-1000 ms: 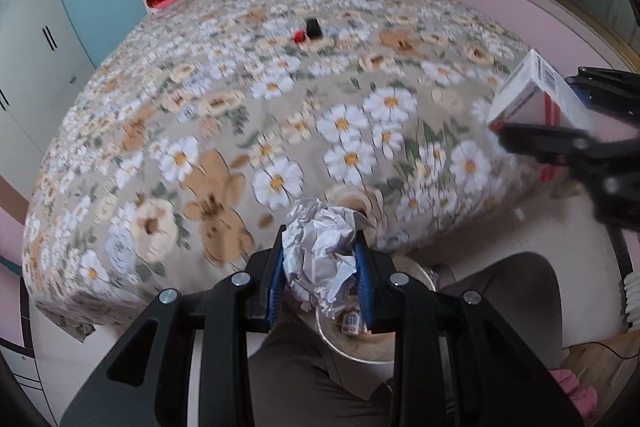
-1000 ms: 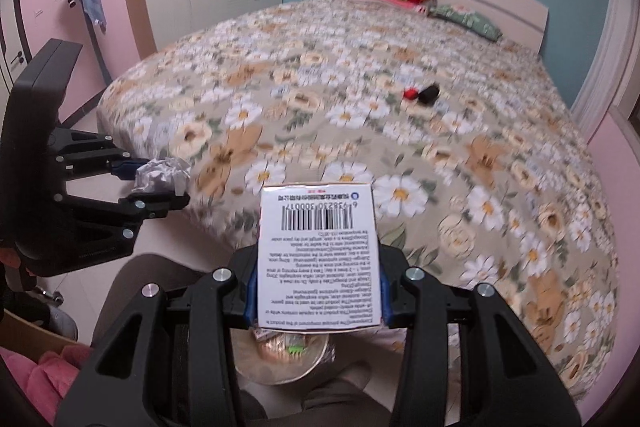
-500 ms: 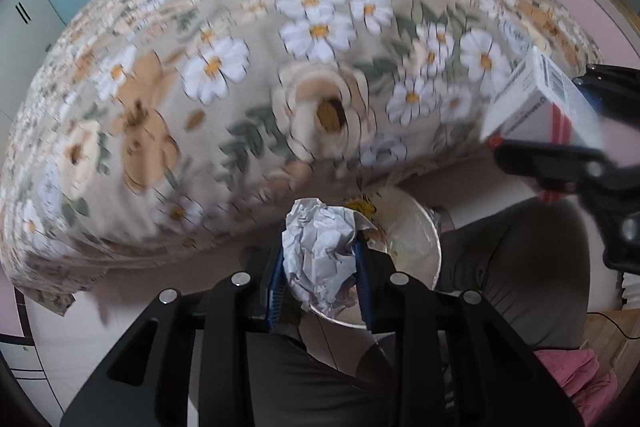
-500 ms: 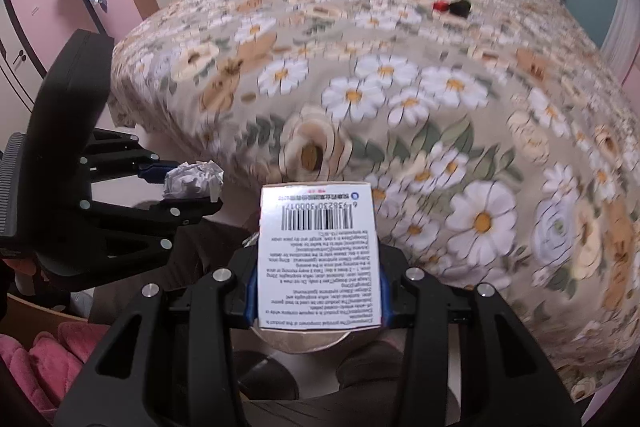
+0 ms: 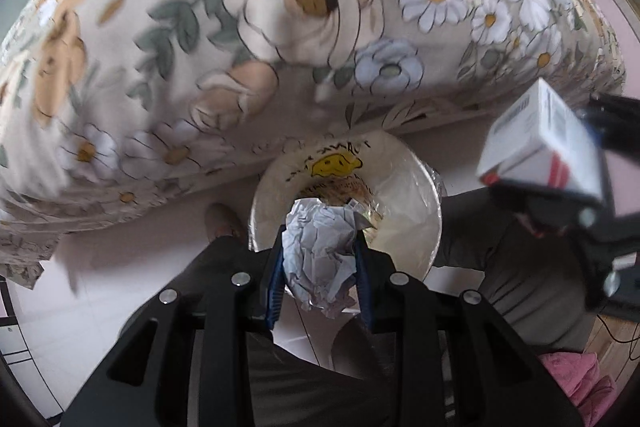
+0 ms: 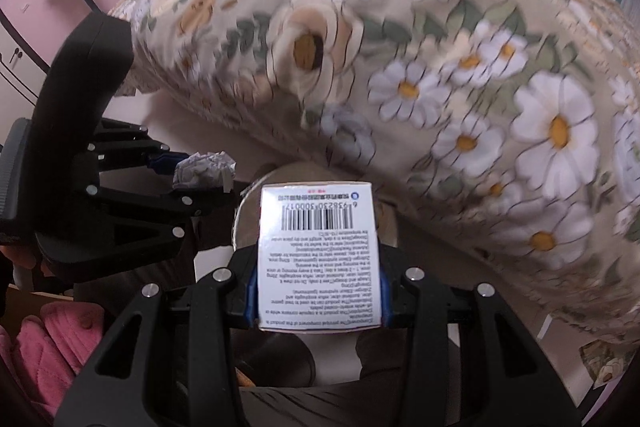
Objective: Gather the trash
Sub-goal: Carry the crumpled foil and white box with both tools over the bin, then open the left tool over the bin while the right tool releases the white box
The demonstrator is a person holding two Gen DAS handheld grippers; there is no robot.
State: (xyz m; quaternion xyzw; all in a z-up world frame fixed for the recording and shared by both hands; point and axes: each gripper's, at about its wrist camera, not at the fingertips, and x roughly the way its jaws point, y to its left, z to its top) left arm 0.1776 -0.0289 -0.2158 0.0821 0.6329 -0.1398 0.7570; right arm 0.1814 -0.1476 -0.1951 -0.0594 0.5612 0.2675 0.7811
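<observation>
The bed (image 5: 280,27), under a floral cover, fills the upper part of both views. Below its edge a round bin (image 5: 400,227) lined with clear plastic stands on the floor (image 5: 100,275), some trash already inside. The left gripper (image 5: 320,259) hangs over the bin's near rim, its fingers (image 5: 274,279) clamped on a paper ball (image 5: 318,255). To its right, the right gripper (image 6: 318,283) pinches a box (image 6: 318,251) by its long sides; the box's long axis runs forward along the fingers, barcode end toward the bin.
</observation>
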